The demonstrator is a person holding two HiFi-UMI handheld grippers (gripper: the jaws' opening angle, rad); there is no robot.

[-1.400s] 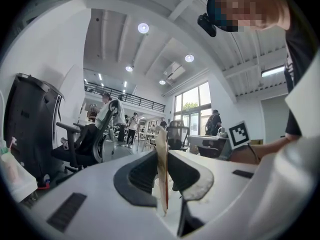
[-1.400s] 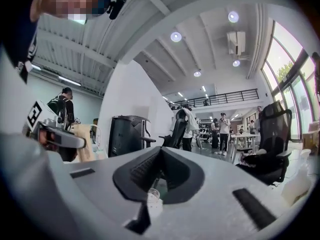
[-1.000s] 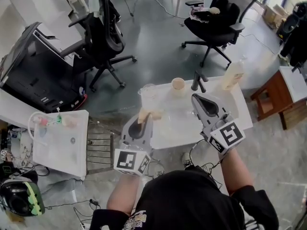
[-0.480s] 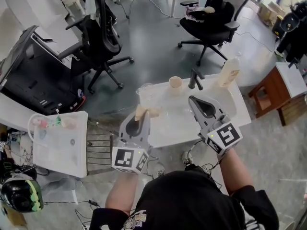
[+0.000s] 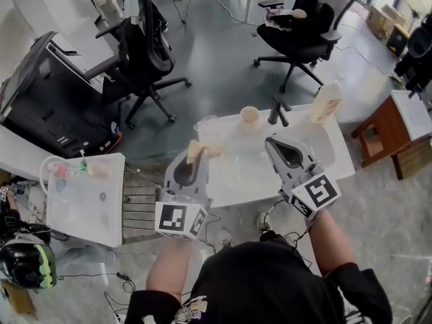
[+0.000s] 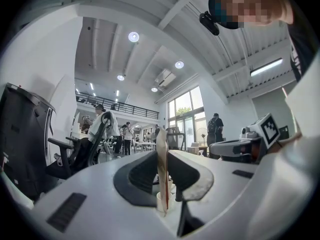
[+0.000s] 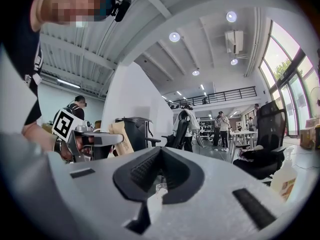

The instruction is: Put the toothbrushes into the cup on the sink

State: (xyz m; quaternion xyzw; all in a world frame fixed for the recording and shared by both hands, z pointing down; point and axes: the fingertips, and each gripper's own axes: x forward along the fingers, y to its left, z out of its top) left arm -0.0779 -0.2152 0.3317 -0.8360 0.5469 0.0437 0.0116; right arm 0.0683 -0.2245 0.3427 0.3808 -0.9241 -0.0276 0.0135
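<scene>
A flat tan toothbrush pack (image 5: 198, 150) stands upright between the jaws of my left gripper (image 5: 195, 156), which is shut on it over the sink's left end. It shows edge-on as a thin strip (image 6: 162, 166) in the left gripper view, and as a tan card (image 7: 120, 137) in the right gripper view. My right gripper (image 5: 273, 141) is shut with nothing in it and hangs over the white sink (image 5: 318, 155). A tan cup (image 5: 250, 117) stands at the sink's far edge, beyond both grippers.
A clear cup (image 5: 206, 127) stands at the sink's far left corner. A dark faucet (image 5: 278, 111) and a pale bottle (image 5: 325, 102) are at its far edge. Office chairs (image 5: 145, 52) stand beyond. A white table (image 5: 88, 198) is left, a wooden stool (image 5: 385, 137) right.
</scene>
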